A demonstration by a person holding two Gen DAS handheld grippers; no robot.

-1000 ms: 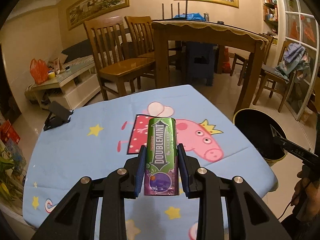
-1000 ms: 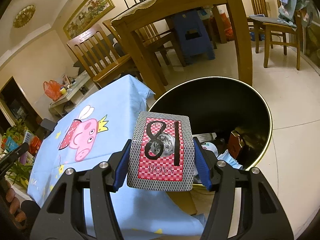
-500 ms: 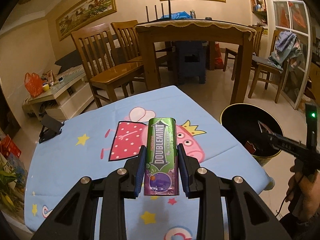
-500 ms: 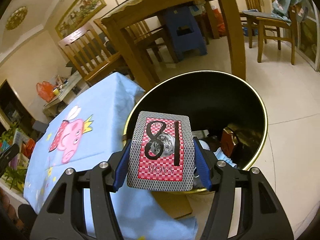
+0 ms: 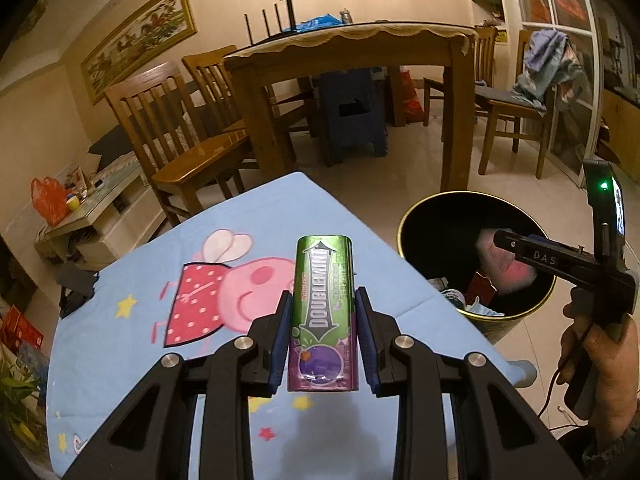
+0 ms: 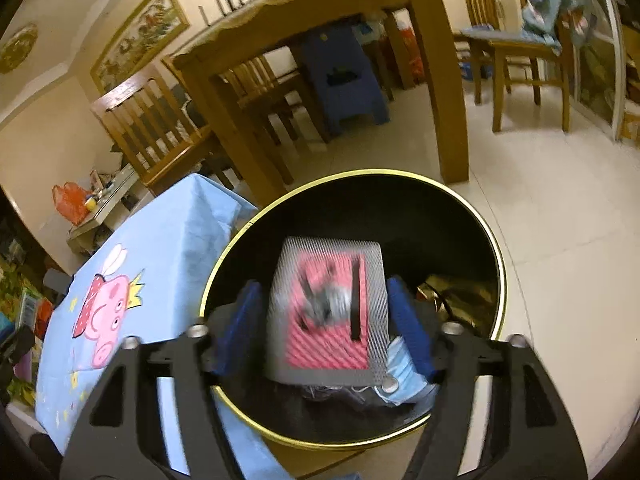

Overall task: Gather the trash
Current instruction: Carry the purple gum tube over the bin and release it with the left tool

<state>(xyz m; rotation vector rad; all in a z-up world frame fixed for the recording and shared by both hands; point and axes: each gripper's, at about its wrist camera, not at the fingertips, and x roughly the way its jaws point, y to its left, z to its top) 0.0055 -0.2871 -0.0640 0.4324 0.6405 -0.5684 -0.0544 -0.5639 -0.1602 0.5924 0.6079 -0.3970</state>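
Your left gripper (image 5: 322, 334) pinches the Doublemint gum pack (image 5: 323, 308) by its long sides, blue pads pressed flat on both edges. The pack stands lengthwise along the fingers, green upper part with the logo, purple lower end nearest the camera. It hangs over the blue cartoon tablecloth (image 5: 132, 272), above the pink pig print (image 5: 224, 296).

Your right gripper (image 6: 326, 324) sits over the mouth of the black trash bin (image 6: 496, 280). Its jaws have just been opening: the blue pads now stand clear of the red-and-grey patterned card box (image 6: 330, 316), a gap showing on each side. The box is still between the fingers, motion-blurred, above the bin's interior. Whether it rests on anything you cannot tell.

In the left wrist view your right hand (image 5: 596, 364) grips the right gripper's handle at the right edge, green indicator lit, with the box a pink blur over the bin opening.

Inside the bin: a blue face mask (image 6: 404, 372) just under the right-hand finger, plus darker scraps too dim to identify. The bin has a gold rim and stands on the pale tile floor (image 6: 560, 208) just beside the corner of the cloth-covered table.

Beyond: wooden dining table (image 5: 352, 52), wooden chairs (image 5: 172, 128), a blue plastic stool (image 5: 352, 116) under the table, clothes draped over a chair at right (image 5: 548, 60).
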